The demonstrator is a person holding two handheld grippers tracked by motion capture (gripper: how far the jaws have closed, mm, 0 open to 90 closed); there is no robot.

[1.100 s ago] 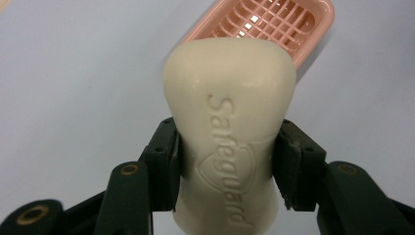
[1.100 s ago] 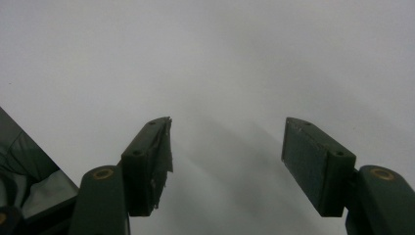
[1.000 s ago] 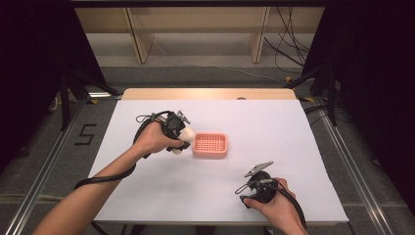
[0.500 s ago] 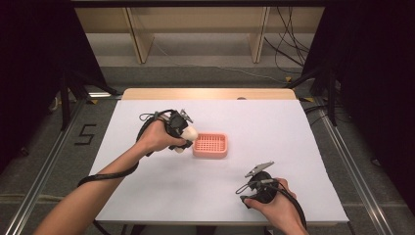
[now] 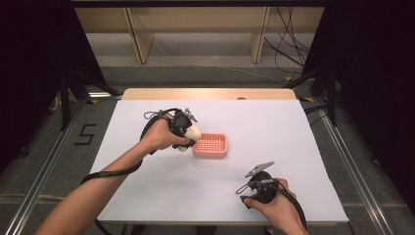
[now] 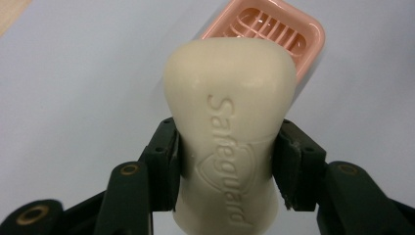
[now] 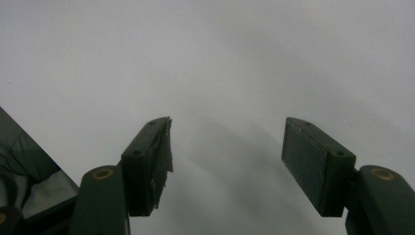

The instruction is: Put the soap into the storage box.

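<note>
left gripper (image 6: 226, 164) jaws clamped on cream soap bar (image 6: 230, 132), held just off left edge of pink soap dish (image 5: 211, 145) mid-worktop (image 5: 293, 127). soap's bottom cut off in left gripper view, dish half hidden behind it. right gripper (image 7: 227, 164) jaws apart near front edge, nothing between.

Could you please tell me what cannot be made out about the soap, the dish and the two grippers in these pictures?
- Soap bar, left gripper view: its lower end is cut off by the bottom edge.
- Pink soap dish, left gripper view: the soap hides its near part.
- Soap's embossed lettering, high view: too small to read.
- Left gripper, high view: hand and soap hide its jaws.
- Right gripper, high view: jaws too small to judge.
</note>
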